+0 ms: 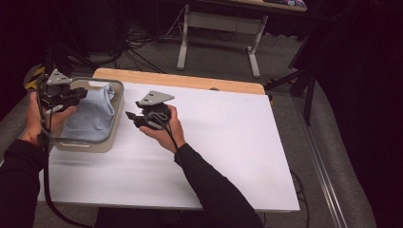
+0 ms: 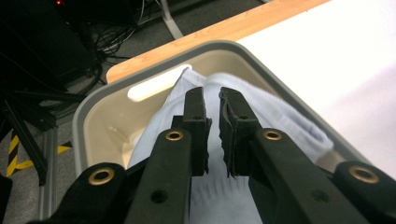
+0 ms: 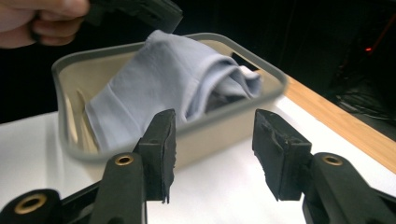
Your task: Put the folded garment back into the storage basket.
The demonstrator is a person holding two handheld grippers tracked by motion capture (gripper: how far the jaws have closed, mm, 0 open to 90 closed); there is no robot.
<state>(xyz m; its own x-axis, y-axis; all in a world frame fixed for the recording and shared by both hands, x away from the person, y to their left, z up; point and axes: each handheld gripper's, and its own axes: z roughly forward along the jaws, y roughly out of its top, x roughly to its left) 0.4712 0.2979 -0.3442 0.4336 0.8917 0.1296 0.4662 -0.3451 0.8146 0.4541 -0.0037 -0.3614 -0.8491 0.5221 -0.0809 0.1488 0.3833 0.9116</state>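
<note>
Hovering just above the near end of a beige plastic bin, the left tongs are nearly clenched, with only a narrow slit between the two black jaws and nothing caught in it; the left gripper view shows them poised over a folded pale-blue cloth that lies inside the bin. The right tongs hang over the white desk just beside the bin's right wall, jaws released and standing apart with nothing between them; in the right gripper view they face the bin from the side. The cloth fills most of the bin, its folded end rising against the far wall and peeking above the grey rim, as the right gripper view shows. The bin sits at the desk's left edge, close to the far corner. Beyond the desk's wooden far strip, a second table's white legs stand on the grey floor among dark cables.
</note>
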